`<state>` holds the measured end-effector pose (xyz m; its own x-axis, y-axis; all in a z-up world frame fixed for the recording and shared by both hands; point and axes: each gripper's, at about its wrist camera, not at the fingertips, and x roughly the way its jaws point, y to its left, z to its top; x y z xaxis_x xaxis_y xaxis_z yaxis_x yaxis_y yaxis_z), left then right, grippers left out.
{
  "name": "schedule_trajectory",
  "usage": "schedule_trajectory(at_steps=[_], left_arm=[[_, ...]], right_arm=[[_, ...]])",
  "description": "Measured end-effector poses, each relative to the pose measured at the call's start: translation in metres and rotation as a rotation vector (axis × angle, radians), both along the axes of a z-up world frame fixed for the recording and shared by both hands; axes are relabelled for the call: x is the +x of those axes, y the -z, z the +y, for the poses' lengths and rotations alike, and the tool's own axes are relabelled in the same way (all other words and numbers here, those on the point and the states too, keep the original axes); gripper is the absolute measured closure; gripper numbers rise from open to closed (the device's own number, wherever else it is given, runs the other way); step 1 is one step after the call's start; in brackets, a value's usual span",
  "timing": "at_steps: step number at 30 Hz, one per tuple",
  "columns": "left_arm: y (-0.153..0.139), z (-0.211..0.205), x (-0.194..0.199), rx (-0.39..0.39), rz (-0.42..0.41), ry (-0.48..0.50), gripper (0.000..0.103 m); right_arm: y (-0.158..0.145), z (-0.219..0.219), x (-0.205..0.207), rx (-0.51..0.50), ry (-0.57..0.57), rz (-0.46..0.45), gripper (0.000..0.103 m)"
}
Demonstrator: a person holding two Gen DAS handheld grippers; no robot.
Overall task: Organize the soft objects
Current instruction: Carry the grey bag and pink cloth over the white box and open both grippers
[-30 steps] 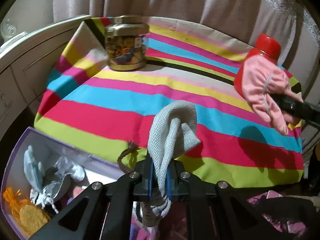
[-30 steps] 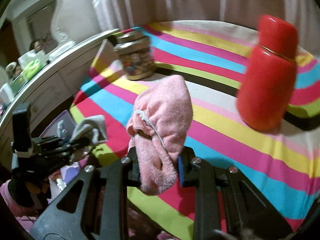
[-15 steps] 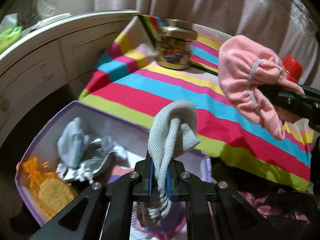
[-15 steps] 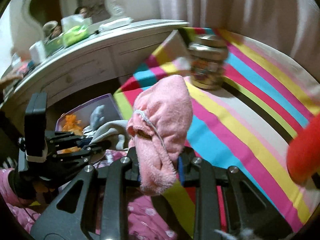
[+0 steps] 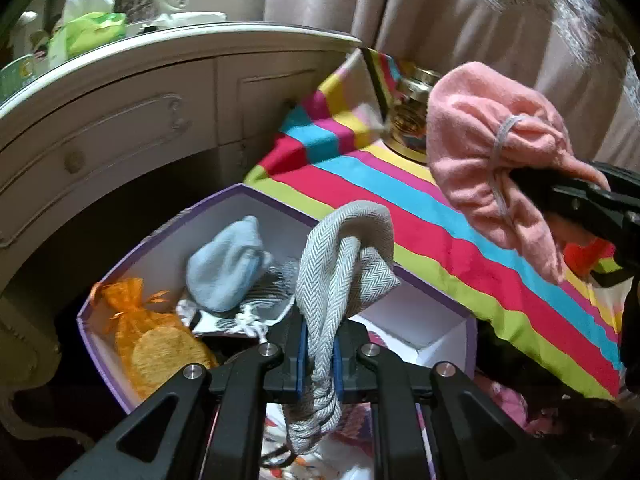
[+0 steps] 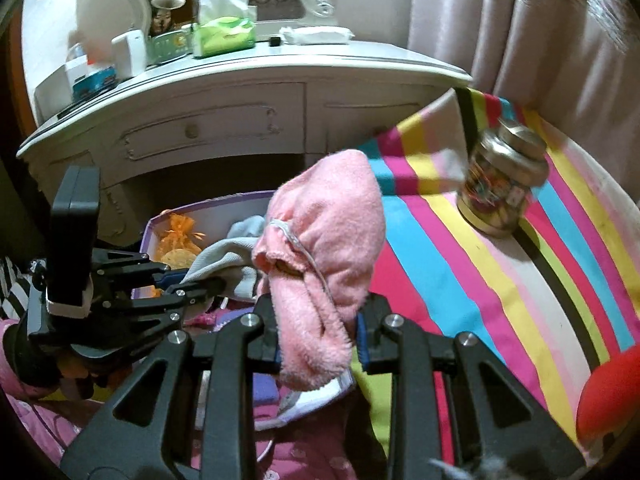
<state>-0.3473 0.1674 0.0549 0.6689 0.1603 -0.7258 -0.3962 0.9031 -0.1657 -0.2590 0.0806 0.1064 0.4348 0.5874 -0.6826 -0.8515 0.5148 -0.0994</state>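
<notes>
One grey herringbone cloth (image 5: pixel 344 264), one pink towel bundle (image 6: pixel 332 240), one purple box (image 5: pixel 160 236), one glass jar (image 6: pixel 500 184).

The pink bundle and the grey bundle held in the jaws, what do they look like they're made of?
Pink bundle: looks like fluffy terry or fleece, matte, with a fuzzy nap and soft folds, tied with a thin pale band. Grey bundle: woven cloth, probably cotton, matte, with a clear herringbone weave and a twisted cord at its lower end. Exact fibre can't be told.
</notes>
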Motion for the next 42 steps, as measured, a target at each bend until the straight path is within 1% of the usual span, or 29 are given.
schedule_trajectory(at_steps=[4, 9, 11, 13, 18, 22, 25, 31, 37, 40, 41, 42], left_arm=[[-0.005, 0.011, -0.012, -0.009, -0.019, -0.051, 0.092], [-0.005, 0.023, -0.024, -0.032, -0.030, -0.122, 0.092], [-0.001, 0.027, -0.029, -0.054, -0.026, -0.156, 0.092], [0.004, 0.029, -0.033, -0.078, -0.021, -0.183, 0.092], [0.014, 0.031, -0.035, -0.102, -0.008, -0.230, 0.092], [0.020, 0.031, -0.034, -0.105, 0.005, -0.244, 0.092], [0.021, 0.029, -0.033, -0.098, 0.007, -0.244, 0.092], [0.017, 0.027, -0.032, -0.075, -0.001, -0.249, 0.091], [0.019, 0.029, -0.034, -0.101, -0.007, -0.255, 0.090], [0.018, 0.030, -0.035, -0.100, -0.010, -0.260, 0.084], [0.018, 0.031, -0.035, -0.106, -0.014, -0.265, 0.074], [0.019, 0.032, -0.035, -0.104, -0.012, -0.273, 0.055]], right_arm=[[-0.007, 0.020, -0.002, 0.000, -0.035, -0.012, 0.073], [-0.010, 0.039, -0.002, 0.030, -0.067, 0.019, 0.073], [-0.004, 0.044, -0.004, 0.037, -0.071, 0.035, 0.073], [0.005, 0.046, -0.005, 0.046, -0.071, 0.076, 0.073], [0.036, 0.042, -0.008, 0.007, -0.053, 0.132, 0.073], [0.053, 0.036, -0.010, -0.025, -0.045, 0.141, 0.073], [0.059, 0.033, -0.009, -0.037, -0.042, 0.146, 0.073], [0.062, 0.035, -0.013, -0.055, -0.052, 0.125, 0.072], [0.064, 0.035, -0.013, -0.056, -0.051, 0.129, 0.071], [0.065, 0.036, -0.012, -0.054, -0.052, 0.130, 0.071], [0.065, 0.036, -0.012, -0.053, -0.053, 0.134, 0.068], [0.065, 0.037, -0.012, -0.055, -0.054, 0.141, 0.060]])
